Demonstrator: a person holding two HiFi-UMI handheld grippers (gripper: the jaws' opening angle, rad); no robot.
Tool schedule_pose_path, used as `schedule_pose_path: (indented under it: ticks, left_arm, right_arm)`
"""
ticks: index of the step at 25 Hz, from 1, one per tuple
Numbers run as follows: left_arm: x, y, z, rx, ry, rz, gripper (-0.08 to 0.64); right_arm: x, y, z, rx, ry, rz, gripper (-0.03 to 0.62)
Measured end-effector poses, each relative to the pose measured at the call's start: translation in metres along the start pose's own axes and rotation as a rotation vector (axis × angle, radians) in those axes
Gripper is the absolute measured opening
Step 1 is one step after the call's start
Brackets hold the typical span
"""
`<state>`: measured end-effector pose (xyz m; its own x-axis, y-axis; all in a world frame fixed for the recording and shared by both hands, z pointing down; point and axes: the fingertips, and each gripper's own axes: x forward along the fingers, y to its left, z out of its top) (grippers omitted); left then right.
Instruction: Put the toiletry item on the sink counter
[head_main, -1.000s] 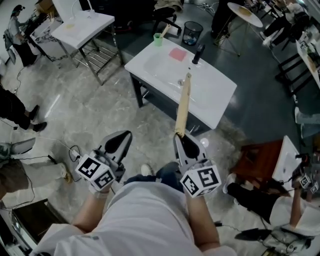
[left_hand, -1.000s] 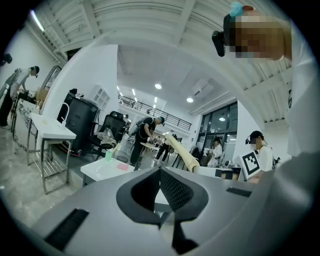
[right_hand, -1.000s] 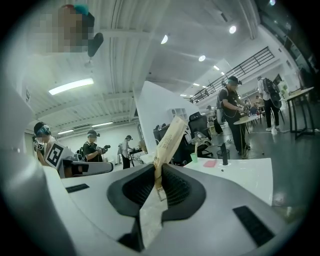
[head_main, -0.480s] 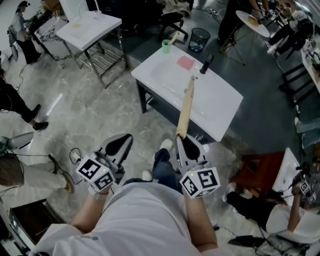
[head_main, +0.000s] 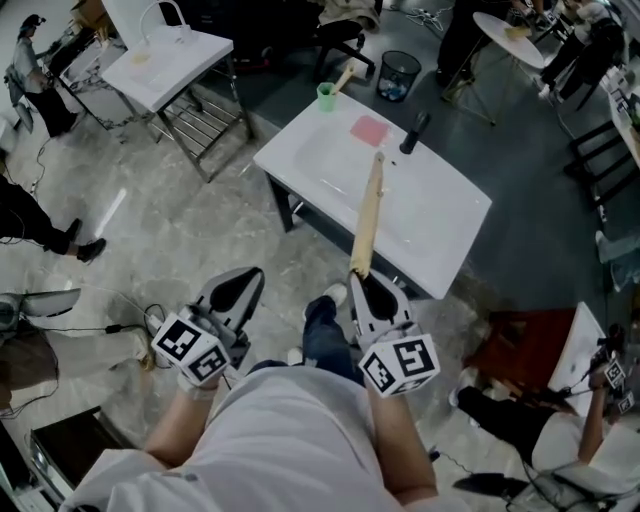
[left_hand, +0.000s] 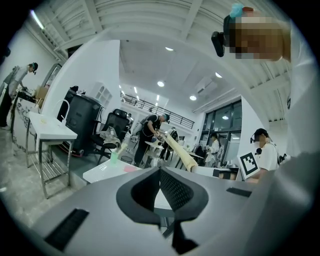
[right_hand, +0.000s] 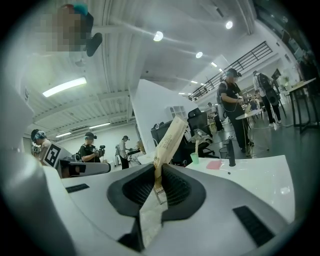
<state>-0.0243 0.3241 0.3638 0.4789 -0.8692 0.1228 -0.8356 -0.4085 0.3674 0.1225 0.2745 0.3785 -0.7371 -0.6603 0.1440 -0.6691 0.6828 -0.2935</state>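
Pale marbled floor (head_main: 180, 220) spreads beneath and left of the left tongs (head_main: 250, 276). Far ahead-left of them stands a white table (head_main: 185, 55). Far beyond the right tongs (head_main: 362, 278), on dark floor (head_main: 530, 190), are a bin (head_main: 398, 72), a chair (head_main: 340, 40) and a round table (head_main: 497, 28). The ceiling (left_hand: 150, 15) is ribbed and lit.

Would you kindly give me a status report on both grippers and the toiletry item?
Left gripper shut, empty. Right gripper shut on paper-wrapped toiletry item, not yet on sink counter. Green cup, pink pad, black faucet at counter's far edge, not blocking.
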Motion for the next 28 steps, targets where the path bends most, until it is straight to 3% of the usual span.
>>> schedule_pose_path:
  ticks: [14, 22, 28]
  left_arm:
    - [0.106, 0.050, 0.030, 0.007, 0.047, -0.038, 0.017]
    - [0.209, 0.082, 0.057, 0.020, 0.063, -0.044, 0.017]
    - [0.267, 0.113, 0.058, 0.037, 0.078, -0.032, 0.017]
  right_arm:
    - [0.077, -0.071, 0.023, 0.032, 0.036, -0.015, 0.052]
    - [0.142, -0.150, 0.055, 0.043, 0.042, -0.001, 0.052]
    - [0.180, -0.199, 0.061, 0.034, 0.044, -0.003, 0.052]
